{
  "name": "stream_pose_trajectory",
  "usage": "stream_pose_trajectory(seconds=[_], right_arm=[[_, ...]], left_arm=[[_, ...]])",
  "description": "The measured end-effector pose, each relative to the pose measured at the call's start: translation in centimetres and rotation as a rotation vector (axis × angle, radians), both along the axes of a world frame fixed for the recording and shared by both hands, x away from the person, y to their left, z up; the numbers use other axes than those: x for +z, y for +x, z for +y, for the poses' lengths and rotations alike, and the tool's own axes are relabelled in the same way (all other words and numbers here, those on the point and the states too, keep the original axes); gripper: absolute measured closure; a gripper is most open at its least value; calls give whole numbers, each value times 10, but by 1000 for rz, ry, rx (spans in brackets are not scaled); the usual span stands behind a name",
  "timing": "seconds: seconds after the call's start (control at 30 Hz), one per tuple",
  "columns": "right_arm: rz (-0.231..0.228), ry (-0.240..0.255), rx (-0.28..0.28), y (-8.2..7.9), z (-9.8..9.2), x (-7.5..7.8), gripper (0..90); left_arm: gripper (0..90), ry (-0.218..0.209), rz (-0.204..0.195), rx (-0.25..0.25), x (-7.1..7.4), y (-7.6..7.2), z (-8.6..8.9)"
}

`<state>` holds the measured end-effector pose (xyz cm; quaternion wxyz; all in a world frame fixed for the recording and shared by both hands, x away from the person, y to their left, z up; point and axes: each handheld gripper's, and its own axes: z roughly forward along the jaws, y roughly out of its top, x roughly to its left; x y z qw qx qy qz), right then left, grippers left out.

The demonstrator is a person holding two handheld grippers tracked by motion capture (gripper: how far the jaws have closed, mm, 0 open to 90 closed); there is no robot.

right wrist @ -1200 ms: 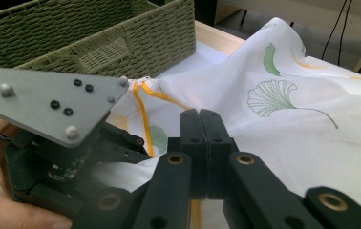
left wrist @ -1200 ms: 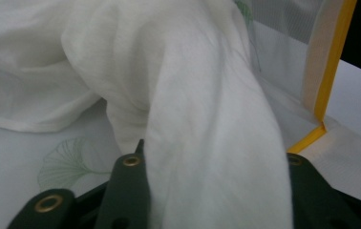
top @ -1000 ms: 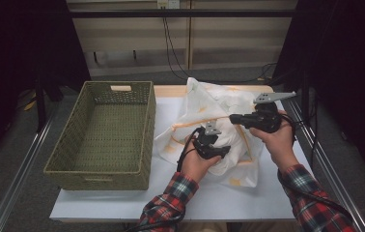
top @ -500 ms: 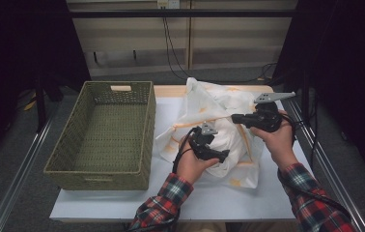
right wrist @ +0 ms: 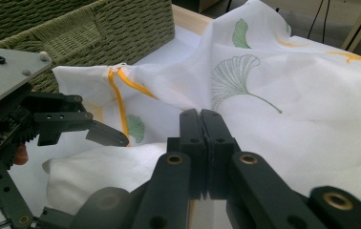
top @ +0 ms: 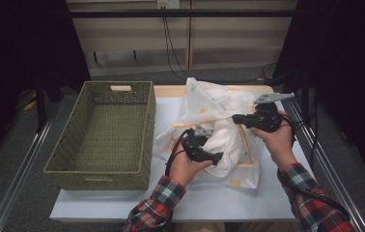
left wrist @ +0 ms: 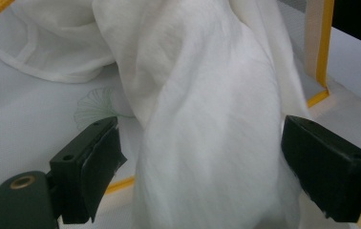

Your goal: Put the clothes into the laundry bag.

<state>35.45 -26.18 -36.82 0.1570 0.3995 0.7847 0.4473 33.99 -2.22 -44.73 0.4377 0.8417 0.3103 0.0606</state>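
Note:
A white cloth [top: 219,104] with yellow trim and green leaf prints lies bunched on the right half of the table. My left gripper [top: 217,157] points right into its near side. Its jaws have just been opening and now stand wide, and a hanging fold of the cloth [left wrist: 207,95] sits loosely between them in the left gripper view. My right gripper [top: 235,117] points left from the cloth's right side. Its tips [right wrist: 201,114] pinch a raised ridge of the cloth [right wrist: 288,95]. These jaws have just been easing open very slightly, and they still look closed on the fabric.
A deep green woven basket [top: 147,125] stands on the table's left half, close to the cloth's left edge, and its wall [right wrist: 97,28] rises behind the cloth. Bare white table [top: 219,203] runs along the front edge. Metal rails flank the table.
The left gripper's jaws have spread apart around the fold of cloth. Both hands stay almost where they were, and the right gripper keeps its pinch.

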Motion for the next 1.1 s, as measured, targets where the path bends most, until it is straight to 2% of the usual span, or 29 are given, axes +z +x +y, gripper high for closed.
stream_pose_trajectory(seconds=[0.13, 0.27, 0.5, 0.63, 0.73, 0.83, 0.9, 0.93, 0.97, 1.03, 1.07, 1.1], right_arm=[[9, -7, -32, 2, 1, -6, 707], [15, -23, -40, 3, 3, -12, 565], [31, -101, -5, 4, 14, -23, 475], [32, -104, -22, 6, 15, -27, 501], [30, -118, -33, 6, 13, -29, 690], [40, -100, -42, 6, 8, -26, 870], [37, -81, -29, 5, 5, -24, 888], [39, -75, -20, 5, 5, -23, 890], [39, -69, -11, 4, 4, -21, 891], [45, -43, -7, 4, 2, -19, 892], [47, -42, -2, 3, 2, -18, 892], [45, -45, -4, 2, 2, -17, 892]], left_arm=[[145, -4, 2, 1, 0, 0, 0], [146, 1, 5, 2, -2, 0, 0], [146, 3, 5, 4, -3, 0, -1], [146, -6, 5, 4, -4, -1, 0], [138, -2, 11, -1, -4, -2, 1], [123, 17, 11, -3, -4, -5, 4], [117, 24, 17, -8, -6, -7, 5], [118, 23, 32, -16, -8, -8, 5], [142, 41, 42, -35, -9, -9, 6], [181, 56, 53, -38, -13, -11, 4], [232, 59, 71, -64, -15, -12, 4], [314, 39, 85, -72, -17, -13, 2]])
